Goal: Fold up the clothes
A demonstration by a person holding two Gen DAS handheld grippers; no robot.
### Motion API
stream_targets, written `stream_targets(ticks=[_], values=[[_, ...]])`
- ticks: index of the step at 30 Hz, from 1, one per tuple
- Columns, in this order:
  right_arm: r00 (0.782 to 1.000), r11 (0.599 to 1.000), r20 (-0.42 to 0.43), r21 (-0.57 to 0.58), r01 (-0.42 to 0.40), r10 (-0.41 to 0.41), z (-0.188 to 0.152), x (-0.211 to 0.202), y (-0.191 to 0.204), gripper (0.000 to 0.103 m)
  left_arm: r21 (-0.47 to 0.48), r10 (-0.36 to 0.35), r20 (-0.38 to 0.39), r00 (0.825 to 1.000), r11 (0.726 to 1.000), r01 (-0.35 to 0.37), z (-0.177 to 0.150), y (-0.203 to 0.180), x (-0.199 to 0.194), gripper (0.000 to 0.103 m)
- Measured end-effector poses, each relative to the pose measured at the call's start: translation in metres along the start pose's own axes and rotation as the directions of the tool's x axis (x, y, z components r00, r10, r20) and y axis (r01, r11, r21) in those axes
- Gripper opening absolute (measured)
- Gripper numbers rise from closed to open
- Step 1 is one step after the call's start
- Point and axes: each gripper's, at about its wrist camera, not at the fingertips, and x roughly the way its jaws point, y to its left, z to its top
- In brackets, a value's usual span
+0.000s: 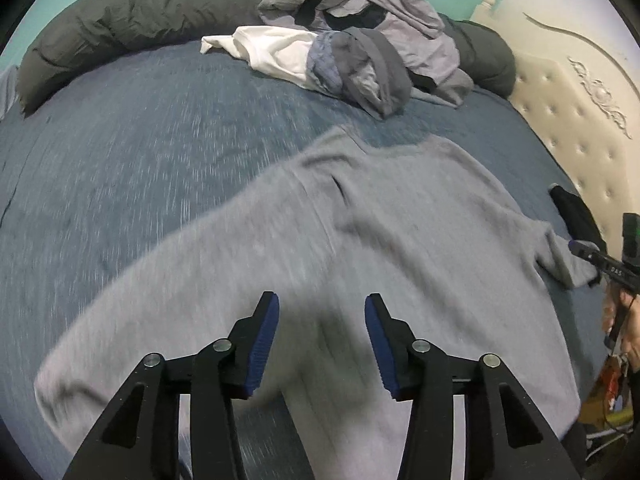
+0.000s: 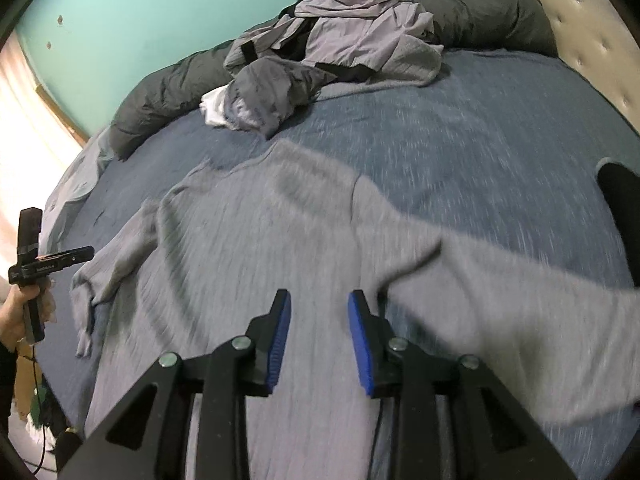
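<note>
The left tool [image 1: 322, 308] hangs above the grey sweatshirt [image 1: 360, 232] with its blue-padded fingers apart and nothing between them. The right tool [image 2: 319, 306] is likewise spread and empty over the same garment, its fingers narrower set. The sweatshirt lies spread on the blue bed cover [image 1: 140, 140], nearest of everything, one sleeve stretched out to each side; it is plain grey with soft creases, and motion blur hides finer detail. A black item [image 2: 620, 200] lies on the cover near the padded cream headboard [image 1: 580, 128], just beyond one sleeve. Farther back, well apart from the sweatshirt, sits a heap of unfolded clothes [image 1: 360, 40], grey and lilac with a white piece [image 1: 276, 52] at its edge. Behind it a dark rolled duvet [image 1: 120, 24] runs along the turquoise wall [image 2: 140, 20].
</note>
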Motion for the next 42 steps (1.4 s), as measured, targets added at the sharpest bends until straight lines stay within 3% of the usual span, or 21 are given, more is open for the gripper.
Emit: stream_targets(ticks=[11, 13, 20, 21, 25, 28, 37, 40, 42], values=[[0.998, 0.998, 0.006, -0.025, 0.065, -0.065, 0.066, 0.068, -0.005, 0.040, 0.045, 0.040, -0.023, 0.999, 0.998, -0.038, 0.071, 0.006, 0.065, 0.061], [0.997, 0.997, 0.006, -0.022, 0.075, -0.075, 0.076, 0.078, -0.006, 0.045, 0.059, 0.039, -0.036, 0.999, 0.998, -0.037, 0.070, 0.008, 0.070, 0.061], [0.995, 0.994, -0.010, -0.035, 0.104, -0.104, 0.094, 0.107, -0.007, 0.045, 0.107, 0.037, -0.080, 0.996, 0.994, -0.028, 0.069, 0.014, 0.089, 0.061], [0.994, 0.994, -0.012, -0.034, 0.106, -0.106, 0.095, 0.110, -0.007, 0.045, 0.114, 0.037, -0.087, 0.996, 0.993, -0.027, 0.068, 0.015, 0.092, 0.058], [0.993, 0.993, -0.019, -0.038, 0.115, -0.116, 0.096, 0.119, -0.005, 0.045, 0.142, 0.037, -0.112, 0.993, 0.990, -0.021, 0.067, 0.018, 0.102, 0.028], [0.992, 0.992, -0.022, -0.043, 0.120, -0.121, 0.095, 0.122, -0.002, 0.045, 0.128, 0.042, -0.109, 0.993, 0.991, -0.028, 0.067, 0.028, 0.098, 0.014], [0.990, 0.989, -0.013, -0.047, 0.140, -0.140, 0.099, 0.118, -0.002, 0.045, 0.039, 0.065, -0.071, 0.995, 0.997, -0.062, 0.065, 0.068, 0.066, 0.012], [0.989, 0.989, -0.025, -0.025, 0.144, -0.144, 0.099, 0.121, -0.005, 0.045, 0.019, 0.073, -0.173, 0.982, 0.997, -0.071, 0.055, 0.071, 0.085, 0.012], [0.988, 0.988, -0.037, -0.036, 0.147, -0.149, 0.099, 0.125, -0.004, 0.045, 0.014, 0.083, -0.199, 0.976, 0.997, -0.082, 0.048, 0.070, 0.093, 0.012]])
